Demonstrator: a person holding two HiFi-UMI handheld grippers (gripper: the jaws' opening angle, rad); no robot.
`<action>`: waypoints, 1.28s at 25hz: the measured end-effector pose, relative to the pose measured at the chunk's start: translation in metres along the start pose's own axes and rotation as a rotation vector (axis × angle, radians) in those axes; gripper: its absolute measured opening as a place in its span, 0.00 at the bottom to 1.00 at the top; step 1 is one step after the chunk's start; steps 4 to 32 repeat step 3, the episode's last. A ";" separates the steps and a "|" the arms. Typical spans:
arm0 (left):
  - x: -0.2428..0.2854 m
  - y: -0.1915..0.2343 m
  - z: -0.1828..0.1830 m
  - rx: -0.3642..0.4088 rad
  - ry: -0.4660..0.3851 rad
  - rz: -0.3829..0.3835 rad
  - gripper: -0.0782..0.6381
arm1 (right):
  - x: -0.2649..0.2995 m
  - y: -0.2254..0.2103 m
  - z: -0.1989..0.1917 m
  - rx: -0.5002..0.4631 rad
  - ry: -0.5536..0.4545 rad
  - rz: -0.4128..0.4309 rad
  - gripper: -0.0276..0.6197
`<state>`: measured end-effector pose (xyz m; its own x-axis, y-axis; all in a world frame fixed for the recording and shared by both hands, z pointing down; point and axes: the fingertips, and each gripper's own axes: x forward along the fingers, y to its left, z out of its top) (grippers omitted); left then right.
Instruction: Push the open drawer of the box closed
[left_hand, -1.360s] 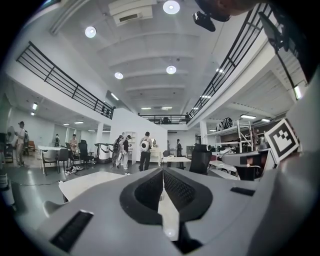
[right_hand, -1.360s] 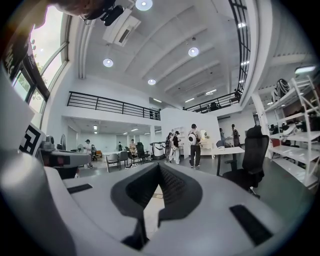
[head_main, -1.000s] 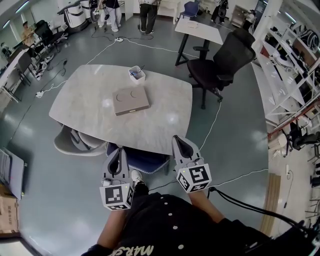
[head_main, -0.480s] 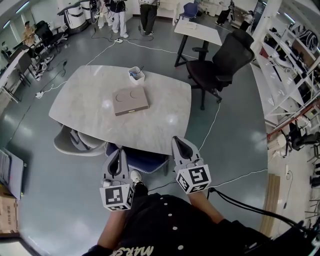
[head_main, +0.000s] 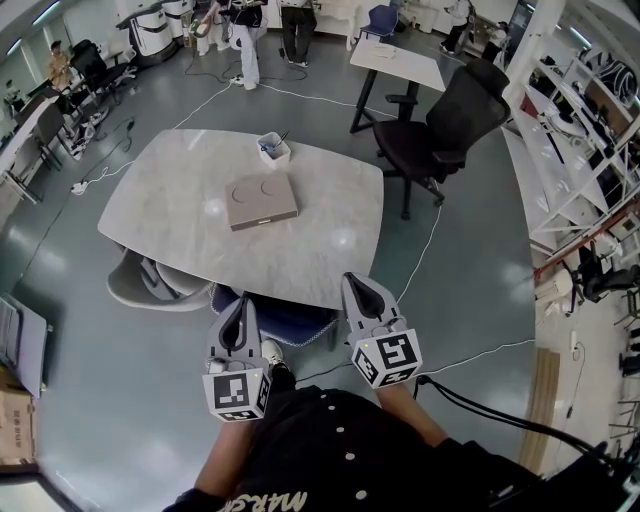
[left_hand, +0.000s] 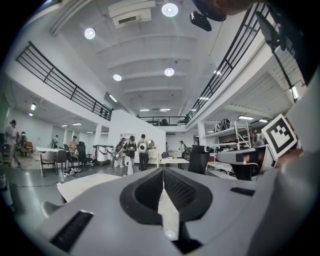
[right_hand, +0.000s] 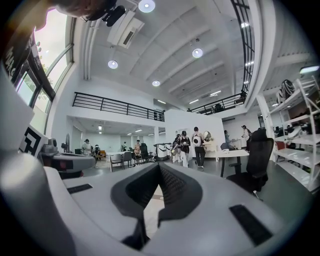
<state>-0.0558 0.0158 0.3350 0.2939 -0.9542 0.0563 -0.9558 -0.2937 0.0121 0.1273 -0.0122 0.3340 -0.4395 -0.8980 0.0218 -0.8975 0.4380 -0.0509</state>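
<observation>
Head view, steeply downward. Item 1: pale grey table (head_main: 180, 215), rounded corners, on a grey floor. Item 2: box (head_main: 261, 201), flat, tan, two faint circles on its top, lying near the table's middle, somewhat toward the far side; drawer not made out from this height, open or closed impossible to tell. Item 3: small white cup (head_main: 273, 149) with pens, just beyond the box's far edge. Item 4: black office chair (head_main: 447, 118), off the table's far right corner. Item 5: grey chair (head_main: 150, 284) and blue seat (head_main: 290, 318), tucked under the near edge. Item 6: left gripper (head_main: 240, 303), held low in front of the person's dark shirt, short of the table's near edge, well apart from the box; marker cube at its rear. Left gripper view: jaws pressed together along their whole line, nothing between them, pointed level across the hall. Item 7: right gripper (head_main: 354, 282), beside the left one, likewise short of the near edge and well apart from the box. Right gripper view: jaws met at the tips, nothing held. Background: people (head_main: 245, 25) standing at the hall's far end; white cable (head_main: 437, 225) across the floor.
</observation>
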 end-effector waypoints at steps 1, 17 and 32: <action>0.000 0.000 0.000 0.001 0.000 -0.001 0.13 | 0.000 0.001 0.000 0.000 -0.001 0.001 0.04; -0.001 0.001 -0.001 0.001 0.000 -0.001 0.13 | 0.001 0.002 0.000 0.001 -0.003 0.001 0.04; -0.001 0.001 -0.001 0.001 0.000 -0.001 0.13 | 0.001 0.002 0.000 0.001 -0.003 0.001 0.04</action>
